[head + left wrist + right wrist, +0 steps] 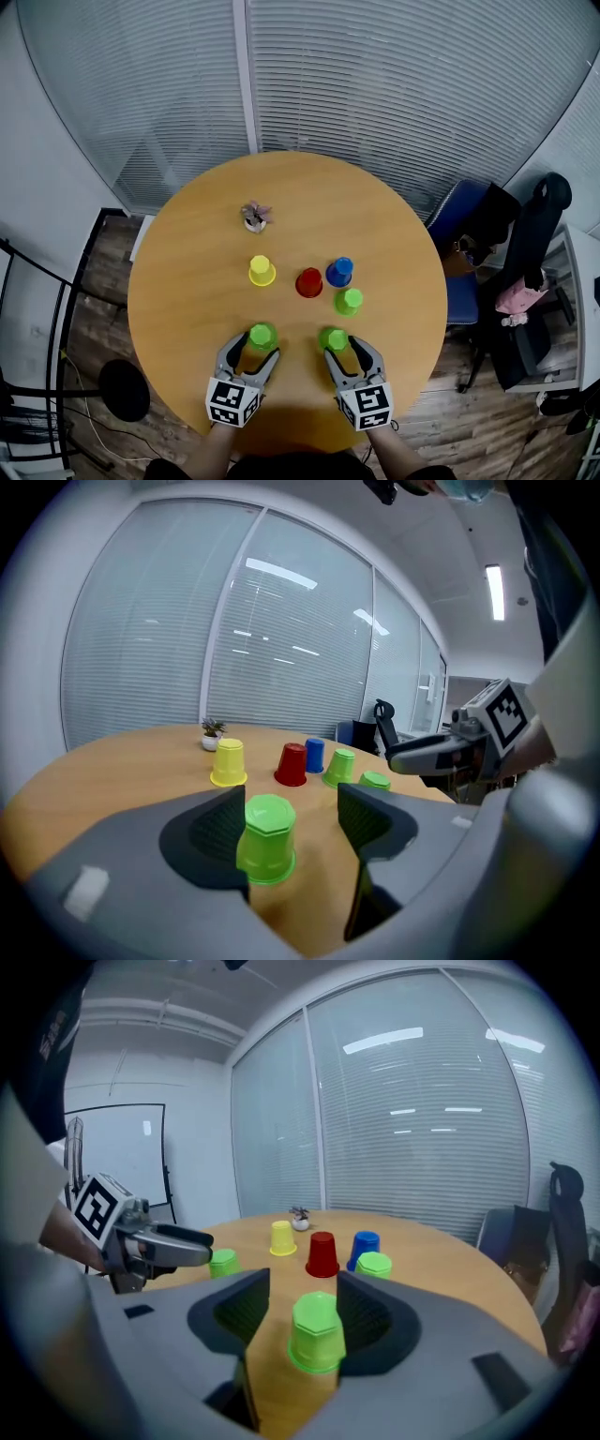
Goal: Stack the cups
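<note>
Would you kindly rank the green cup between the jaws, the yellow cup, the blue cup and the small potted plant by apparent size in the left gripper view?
1. green cup, largest, but nearest the camera.
2. yellow cup.
3. blue cup and potted plant look about alike; I would not rank them.

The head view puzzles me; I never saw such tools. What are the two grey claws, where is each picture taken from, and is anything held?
A person holds a two-jaw gripper in each hand. The head view looks down from the person's head; the other two come from a camera on each gripper. On the round table stand a potted plant and six upside-down cups: yellow cup, red cup, blue cup, three green. The left gripper stands open around the left green cup, the right gripper around the right green cup; the far green cup stands free. Nothing is gripped.
</note>
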Motion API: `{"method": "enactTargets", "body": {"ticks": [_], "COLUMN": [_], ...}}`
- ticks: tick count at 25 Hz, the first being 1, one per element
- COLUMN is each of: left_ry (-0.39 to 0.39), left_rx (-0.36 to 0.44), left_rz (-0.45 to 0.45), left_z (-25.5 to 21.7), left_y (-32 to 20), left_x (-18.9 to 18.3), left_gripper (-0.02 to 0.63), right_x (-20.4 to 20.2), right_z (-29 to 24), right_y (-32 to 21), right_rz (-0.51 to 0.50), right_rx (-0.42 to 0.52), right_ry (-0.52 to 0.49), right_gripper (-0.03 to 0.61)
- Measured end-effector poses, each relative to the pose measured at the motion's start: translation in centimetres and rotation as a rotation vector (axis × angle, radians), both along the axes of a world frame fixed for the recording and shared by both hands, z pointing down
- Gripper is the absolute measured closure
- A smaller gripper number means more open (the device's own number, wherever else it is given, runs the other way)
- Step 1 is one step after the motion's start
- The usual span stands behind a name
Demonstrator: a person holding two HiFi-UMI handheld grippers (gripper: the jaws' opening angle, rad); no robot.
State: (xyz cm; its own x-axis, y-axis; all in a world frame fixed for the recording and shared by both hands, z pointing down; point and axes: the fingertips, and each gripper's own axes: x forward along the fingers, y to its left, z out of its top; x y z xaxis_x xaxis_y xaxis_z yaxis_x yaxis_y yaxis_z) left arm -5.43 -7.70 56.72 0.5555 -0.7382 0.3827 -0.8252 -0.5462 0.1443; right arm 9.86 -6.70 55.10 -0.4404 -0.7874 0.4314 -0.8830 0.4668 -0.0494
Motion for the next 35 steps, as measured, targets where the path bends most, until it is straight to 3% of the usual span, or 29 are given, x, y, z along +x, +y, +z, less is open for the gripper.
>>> {"method": "enactTargets", "body": {"ticks": [14,18,26,35], "left_ry": [0.038,0.043,0.053,0.058], "left_rx": [-0.023,-0.025,-0.010,-0.018], "left_rz": [-0.019,-0.028,-0.069,-0.116], "left_z": [0.0,-0.1,-0.9,-0.6], "left_y": [3.5,3.7,4.2,5.5], "left_x": [3.0,3.0,0.9,-1.9], "left_gripper": [0.319,0.319,0.319,0.319], "right_x": [0.1,-0.3,-5.0,-9.7], "right_z": [4.9,4.7,3.1,4.0], "right_y": [-1.6,-1.9,-2.2,-3.3], "right_rz": [-0.097,-0.125,-0.221,-0.296], "right_rx": [-0.069,-0.050,-0.008,-0.002], "right_ry": [0.075,0.098,0.064,0.098], "right_gripper": [0.359,0.359,0.359,0.359]}}
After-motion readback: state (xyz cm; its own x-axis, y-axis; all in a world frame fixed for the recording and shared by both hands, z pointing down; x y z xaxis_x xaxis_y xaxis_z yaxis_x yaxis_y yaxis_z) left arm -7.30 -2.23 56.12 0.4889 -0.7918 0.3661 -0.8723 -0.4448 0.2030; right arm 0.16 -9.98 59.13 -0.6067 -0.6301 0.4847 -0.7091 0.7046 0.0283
